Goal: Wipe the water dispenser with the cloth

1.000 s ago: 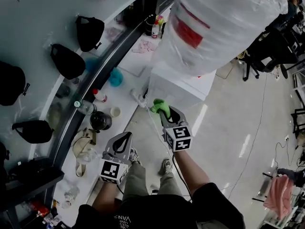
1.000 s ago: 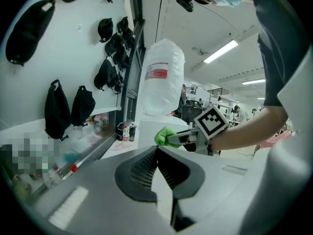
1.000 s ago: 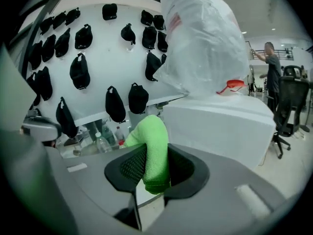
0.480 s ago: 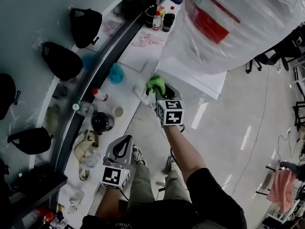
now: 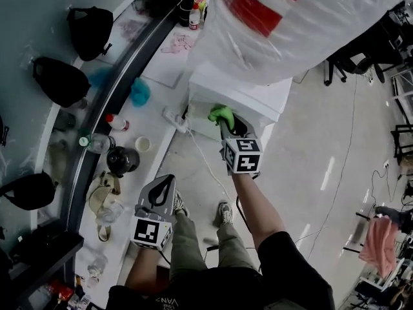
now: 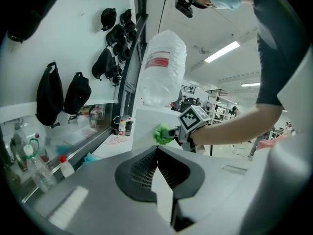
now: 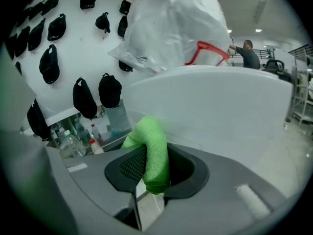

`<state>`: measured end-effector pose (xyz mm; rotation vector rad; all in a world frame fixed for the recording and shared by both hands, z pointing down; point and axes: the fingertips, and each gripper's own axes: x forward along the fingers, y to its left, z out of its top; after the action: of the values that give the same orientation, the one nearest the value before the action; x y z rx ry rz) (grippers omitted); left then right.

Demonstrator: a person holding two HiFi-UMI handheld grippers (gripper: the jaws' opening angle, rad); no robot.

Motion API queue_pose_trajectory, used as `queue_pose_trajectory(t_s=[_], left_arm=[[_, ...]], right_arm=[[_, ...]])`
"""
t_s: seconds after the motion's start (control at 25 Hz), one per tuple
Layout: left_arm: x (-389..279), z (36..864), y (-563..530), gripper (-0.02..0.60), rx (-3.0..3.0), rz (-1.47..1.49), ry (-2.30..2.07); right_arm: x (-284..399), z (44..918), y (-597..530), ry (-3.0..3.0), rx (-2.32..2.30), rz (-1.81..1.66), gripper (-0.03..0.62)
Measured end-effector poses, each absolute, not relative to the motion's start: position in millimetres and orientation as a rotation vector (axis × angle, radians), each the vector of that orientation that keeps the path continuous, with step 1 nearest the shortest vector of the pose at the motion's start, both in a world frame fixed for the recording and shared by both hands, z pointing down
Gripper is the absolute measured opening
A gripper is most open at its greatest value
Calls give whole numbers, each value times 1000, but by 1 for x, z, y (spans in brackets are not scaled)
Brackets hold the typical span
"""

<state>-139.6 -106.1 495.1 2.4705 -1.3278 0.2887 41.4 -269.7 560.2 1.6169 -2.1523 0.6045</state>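
Observation:
The white water dispenser [image 5: 240, 90] stands ahead of me, and its big bottle [image 5: 290, 18] is wrapped in clear plastic. My right gripper [image 5: 226, 120] is shut on a green cloth [image 5: 221, 113], which presses against the dispenser's near upper face. In the right gripper view the cloth [image 7: 154, 153] is bunched between the jaws, close to the white casing [image 7: 220, 111]. My left gripper [image 5: 164, 187] hangs low by my left leg, shut and holding nothing. Its own view shows the cloth [image 6: 160, 134] and the bottle [image 6: 164, 65] ahead.
A white ledge [image 5: 151, 144] along the left wall carries bottles [image 5: 116, 122], a dark kettle [image 5: 120, 161] and a blue cloth [image 5: 139, 93]. Black bags [image 5: 61, 79] hang on the wall. A power strip [image 5: 174, 119] and its cable lie beside the dispenser. Chairs [image 5: 358, 60] stand at right.
The right gripper has carried the green cloth up and forward from the dispenser's lower front corner onto its upper face. The left gripper has stayed low and shut.

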Motion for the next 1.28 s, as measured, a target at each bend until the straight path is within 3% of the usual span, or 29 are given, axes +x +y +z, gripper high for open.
queue_pose_trajectory(t_s=[0.36, 0.68, 0.96, 1.28], left_arm=[[-75, 496, -97, 2, 2501, 242, -1289], [-58, 504, -76, 2, 2481, 262, -1293], [-98, 505, -71, 2, 2430, 283, -1345], [-163, 517, -85, 2, 2417, 321, -1354]], right_arm=[[151, 560, -215, -2050, 1688, 597, 110], [180, 561, -194, -2027, 1734, 637, 110], [97, 583, -191, -2128, 1537, 623, 110], [-24, 605, -260, -2224, 1435, 599, 109]])
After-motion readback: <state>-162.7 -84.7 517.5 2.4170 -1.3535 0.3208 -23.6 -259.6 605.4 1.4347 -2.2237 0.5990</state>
